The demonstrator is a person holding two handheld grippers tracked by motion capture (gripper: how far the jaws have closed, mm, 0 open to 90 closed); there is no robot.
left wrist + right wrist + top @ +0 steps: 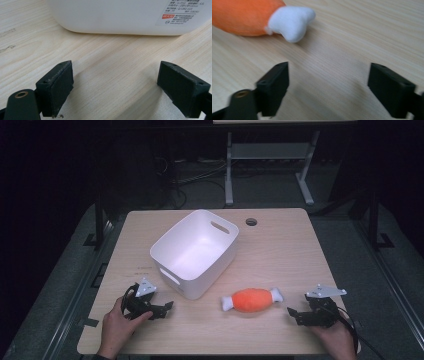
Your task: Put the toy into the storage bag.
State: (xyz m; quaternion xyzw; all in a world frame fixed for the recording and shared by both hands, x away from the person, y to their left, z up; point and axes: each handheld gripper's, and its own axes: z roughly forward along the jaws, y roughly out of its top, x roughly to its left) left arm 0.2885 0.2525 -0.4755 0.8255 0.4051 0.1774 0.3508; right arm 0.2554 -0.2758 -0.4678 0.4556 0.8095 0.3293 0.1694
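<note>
An orange plush toy (252,299) with white bone-shaped ends lies on the wooden table (280,250), near the front. A white plastic bin (195,251) with cut-out handles stands behind it to the left, empty inside. My right gripper (295,314) rests on the table just right of the toy, open, with bare wood between its jaws. In the right gripper view the toy's white end (290,22) lies ahead and to the left. My left gripper (167,307) sits in front of the bin, open, and the bin's wall (120,17) fills the top of the left gripper view.
A round cable hole (251,222) sits in the table near its far edge. Beyond the table stand a white desk frame (270,165) and cables on a dark floor. Bare wood stretches across the right half of the table.
</note>
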